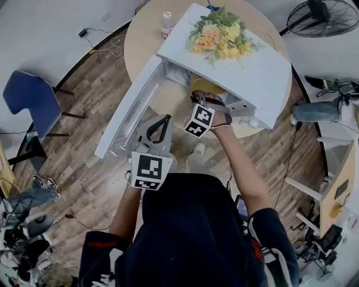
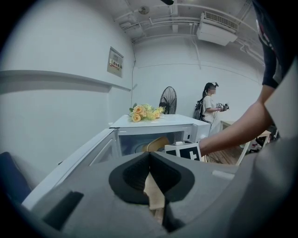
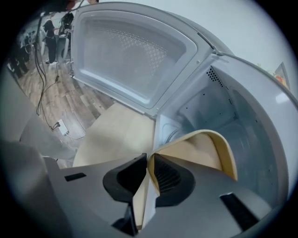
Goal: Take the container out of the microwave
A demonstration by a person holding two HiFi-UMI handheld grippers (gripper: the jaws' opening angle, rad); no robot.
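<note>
A white microwave (image 1: 247, 73) stands on a round wooden table (image 1: 143, 33) with its door (image 1: 126, 109) swung wide open to the left. A pale yellow container (image 1: 206, 85) sits tilted at the cavity's mouth. My right gripper (image 1: 203, 100) reaches into the opening. In the right gripper view its jaws (image 3: 149, 160) are pinched on the near rim of the container (image 3: 205, 148). My left gripper (image 1: 162, 120) hangs back in front of the door, jaws together with nothing between them (image 2: 149, 155). From there the container (image 2: 156, 144) shows inside the microwave (image 2: 153, 123).
A bunch of yellow flowers (image 1: 221, 33) lies on top of the microwave. A small bottle (image 1: 166, 22) stands on the table behind it. A blue chair (image 1: 31, 101) is at the left, a fan (image 1: 322, 17) at the back right. Another person (image 2: 209, 107) stands far off.
</note>
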